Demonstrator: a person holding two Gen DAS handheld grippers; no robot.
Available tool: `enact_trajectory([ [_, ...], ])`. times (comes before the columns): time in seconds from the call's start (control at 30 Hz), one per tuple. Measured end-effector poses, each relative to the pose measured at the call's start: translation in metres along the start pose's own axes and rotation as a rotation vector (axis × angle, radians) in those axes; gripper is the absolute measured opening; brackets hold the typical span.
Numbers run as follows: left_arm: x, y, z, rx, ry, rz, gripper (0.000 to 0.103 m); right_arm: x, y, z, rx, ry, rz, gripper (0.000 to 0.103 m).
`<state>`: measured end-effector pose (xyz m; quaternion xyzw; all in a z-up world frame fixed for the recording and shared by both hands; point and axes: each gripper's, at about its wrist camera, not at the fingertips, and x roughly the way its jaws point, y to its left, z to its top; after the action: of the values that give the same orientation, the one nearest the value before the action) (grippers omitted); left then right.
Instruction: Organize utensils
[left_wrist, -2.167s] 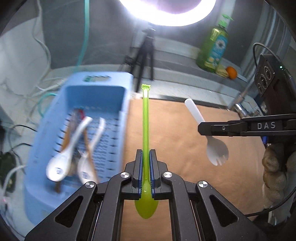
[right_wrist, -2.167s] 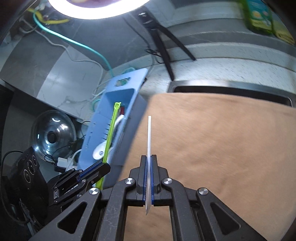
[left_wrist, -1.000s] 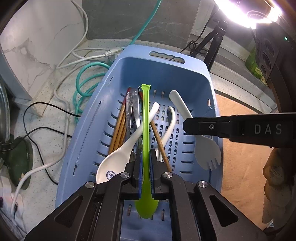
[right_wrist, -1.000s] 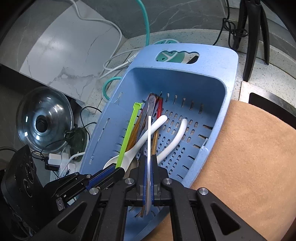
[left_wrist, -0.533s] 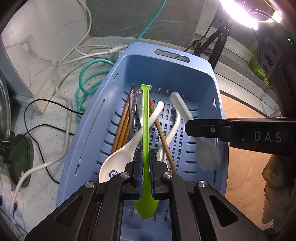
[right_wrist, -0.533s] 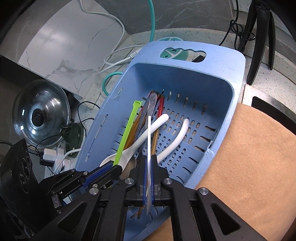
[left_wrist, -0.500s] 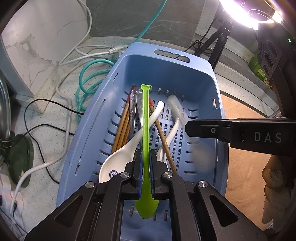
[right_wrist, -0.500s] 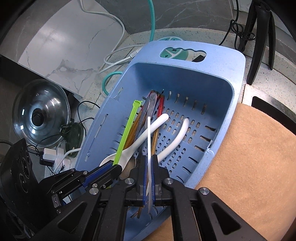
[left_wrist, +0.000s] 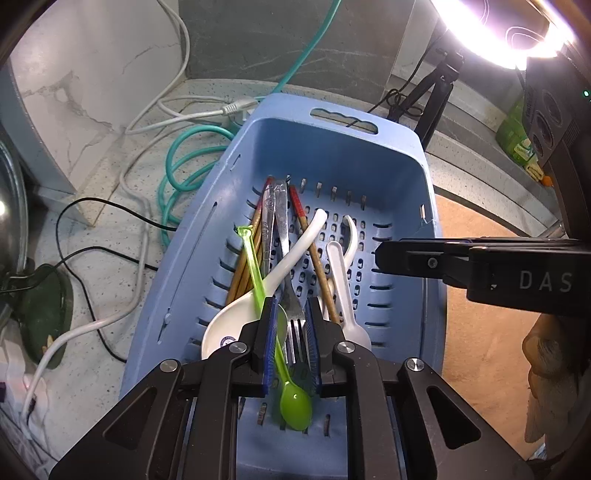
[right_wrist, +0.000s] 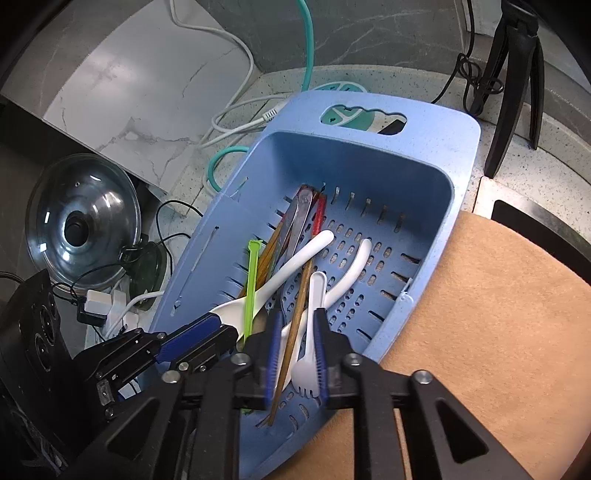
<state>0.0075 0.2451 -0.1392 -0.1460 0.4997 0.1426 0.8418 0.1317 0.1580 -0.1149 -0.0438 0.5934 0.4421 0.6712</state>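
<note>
Hovering over the blue basket (left_wrist: 402, 155), both tools have just been opening, green spoon (left_wrist: 258, 280) and white spork (right_wrist: 312, 332) lying loose between spread jaws.

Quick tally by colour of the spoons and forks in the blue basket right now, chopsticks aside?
Green: 1, the green spoon
White: 3, a soup spoon, a second soup spoon, a spork
Metal: 2, a fork and another metal handle
Total: 6

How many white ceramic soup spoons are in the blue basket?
2. One spoon lies diagonally left of centre, its bowl at the near end; the other spoon's curved handle lies further right, its bowl hidden. More may be buried underneath.
</note>
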Motion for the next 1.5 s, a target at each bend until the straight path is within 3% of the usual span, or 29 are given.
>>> enact_trajectory([
  [0.1, -0.005, 0.000, -0.002, -0.001, -0.007, 0.004, 0.017, -0.008, 0.001, -0.001, -0.017, -0.016, -0.007, 0.027],
  [0.2, -0.011, -0.001, -0.005, -0.004, -0.022, 0.020, 0.032, -0.018, 0.003, -0.003, -0.031, -0.038, -0.010, 0.043],
  [0.3, -0.019, -0.003, -0.009, -0.008, -0.037, 0.032, 0.033, -0.033, 0.005, -0.006, -0.063, -0.076, -0.027, 0.048],
  [0.37, -0.024, -0.005, -0.012, -0.013, -0.047, 0.041, 0.040, -0.042, 0.005, -0.008, -0.072, -0.096, -0.029, 0.051],
  [0.57, -0.049, -0.017, -0.025, -0.023, -0.097, 0.055, 0.044, -0.068, 0.006, -0.020, -0.110, -0.146, -0.037, 0.052],
  [0.7, -0.072, -0.030, -0.037, -0.029, -0.145, 0.053, 0.053, -0.086, 0.009, -0.034, -0.150, -0.179, -0.042, 0.052],
  [0.77, -0.083, -0.034, -0.042, -0.035, -0.167, 0.049, 0.054, -0.096, 0.011, -0.043, -0.174, -0.198, -0.049, 0.053],
  [1.17, -0.143, -0.060, -0.075, -0.042, -0.274, 0.074, 0.065, -0.147, 0.023, -0.092, -0.260, -0.299, -0.047, 0.065],
  [1.23, -0.149, -0.065, -0.081, -0.036, -0.279, 0.087, 0.068, -0.155, 0.026, -0.099, -0.267, -0.313, -0.040, 0.072],
  [1.5, -0.171, -0.077, -0.107, -0.060, -0.307, 0.100, 0.077, -0.177, 0.034, -0.130, -0.283, -0.360, -0.057, 0.081],
])
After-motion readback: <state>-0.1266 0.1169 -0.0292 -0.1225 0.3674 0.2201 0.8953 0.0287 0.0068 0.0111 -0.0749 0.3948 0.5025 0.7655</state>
